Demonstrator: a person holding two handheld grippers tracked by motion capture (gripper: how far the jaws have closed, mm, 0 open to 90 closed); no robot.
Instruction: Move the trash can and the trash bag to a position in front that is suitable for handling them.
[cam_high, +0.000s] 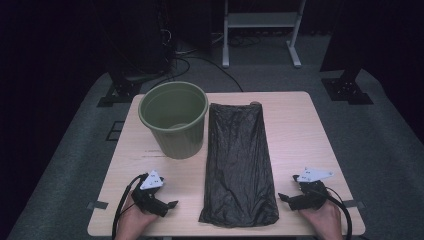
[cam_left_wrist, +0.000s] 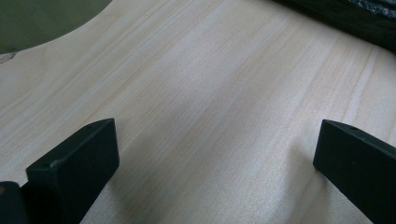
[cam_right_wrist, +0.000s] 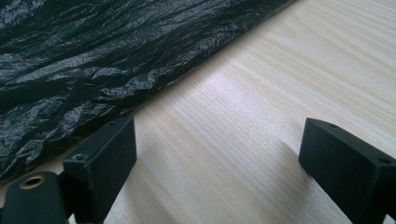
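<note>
Pale wood grain covers the table (cam_high: 300, 125), which stands on grey carpet in a dark room.

At the near left edge, the person's left hand rests on the tabletop holding the left gripper (cam_high: 167, 206). Its jaws are spread wide with nothing between them; in the left gripper view they frame bare wood (cam_left_wrist: 215, 130).

Beyond that hand, toward the far left of the table, an olive green bin (cam_high: 173, 119) stands upright and open, with no liner in it. It sits just beside the bag, probably so the bag can be fitted into it.

Down the middle of the table lies a black plastic bag (cam_high: 238, 160), flat, crinkled and glossy, stretched lengthwise from the far edge to the near edge. Laid out this way, either hand can reach its near end.

At the near right edge, the right hand holds the right gripper (cam_high: 289, 198), pointed toward the bag. Its jaws are also spread apart and empty. In the right gripper view the bag's edge (cam_right_wrist: 93, 70) runs close beside one jaw, not touching it. Both tools look parked, ready to start.
</note>
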